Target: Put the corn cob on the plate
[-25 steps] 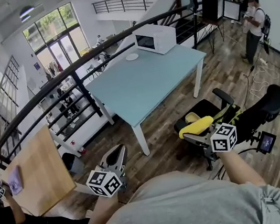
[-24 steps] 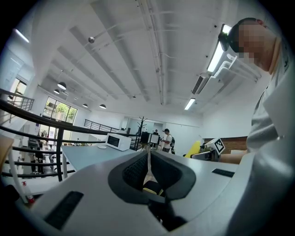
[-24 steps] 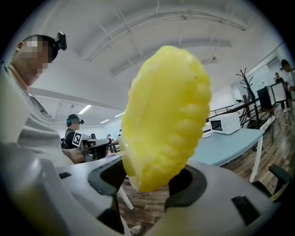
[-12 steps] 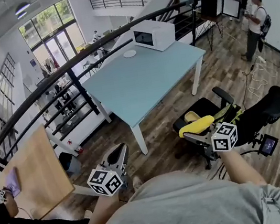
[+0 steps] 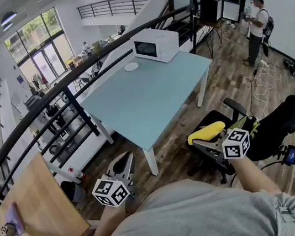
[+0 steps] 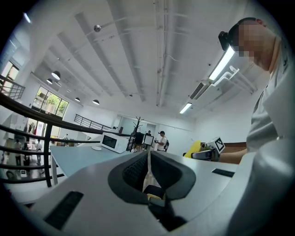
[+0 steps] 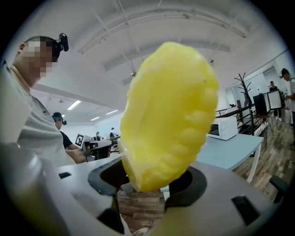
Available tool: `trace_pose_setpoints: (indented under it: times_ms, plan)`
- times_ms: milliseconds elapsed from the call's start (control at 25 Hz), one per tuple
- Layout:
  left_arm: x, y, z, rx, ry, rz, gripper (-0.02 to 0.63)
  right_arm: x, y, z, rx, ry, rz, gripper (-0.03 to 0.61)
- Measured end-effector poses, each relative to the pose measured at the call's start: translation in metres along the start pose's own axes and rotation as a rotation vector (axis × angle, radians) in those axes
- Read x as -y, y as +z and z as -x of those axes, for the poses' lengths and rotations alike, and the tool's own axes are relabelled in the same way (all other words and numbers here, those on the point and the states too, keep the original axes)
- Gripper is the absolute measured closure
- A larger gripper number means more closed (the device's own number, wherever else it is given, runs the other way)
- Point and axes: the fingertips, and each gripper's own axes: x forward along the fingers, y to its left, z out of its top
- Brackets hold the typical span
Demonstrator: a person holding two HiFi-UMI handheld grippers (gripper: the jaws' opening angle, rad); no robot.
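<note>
The yellow corn cob (image 5: 206, 131) lies crosswise in my right gripper (image 5: 198, 137), which is shut on it and held over a black office chair. In the right gripper view the cob (image 7: 168, 115) stands tilted between the jaws and fills the middle of the picture. A small white plate (image 5: 131, 66) sits at the far side of the light blue table (image 5: 149, 94), just left of the white microwave (image 5: 156, 45). My left gripper (image 5: 123, 162) hangs over the wooden floor near the table's front corner, shut and empty. The left gripper view shows the plate (image 6: 96, 148) far ahead.
A black office chair (image 5: 267, 128) stands right of the table's near leg. A dark stair railing (image 5: 70, 91) runs along the table's left side. A wooden desk (image 5: 36, 209) is at lower left. Two people (image 5: 256, 29) stand at the back right.
Both grippers and the head view have drifted toward the blue table, which now sits closer and lower in the picture. The corn cob stays in the right gripper. The left stays shut.
</note>
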Motion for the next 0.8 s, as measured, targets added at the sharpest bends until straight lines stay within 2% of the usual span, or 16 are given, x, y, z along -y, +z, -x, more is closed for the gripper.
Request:
trace_pose_setpoints:
  times_ms: [320, 520, 800]
  plan:
    - [-0.109, 0.046, -0.004, 0.010, -0.044, -0.017, 0.577, 0.002, 0.048, -0.103, 0.030, -0.044, 0.007, 0.314]
    - [-0.164, 0.054, 0.001, 0.003, -0.054, -0.005, 0.577, -0.001, 0.063, -0.161, 0.020, -0.048, 0.009, 0.314]
    - [-0.211, 0.052, 0.009, 0.001, -0.027, 0.018, 0.577, 0.003, 0.072, -0.215, -0.011, -0.026, 0.007, 0.314]
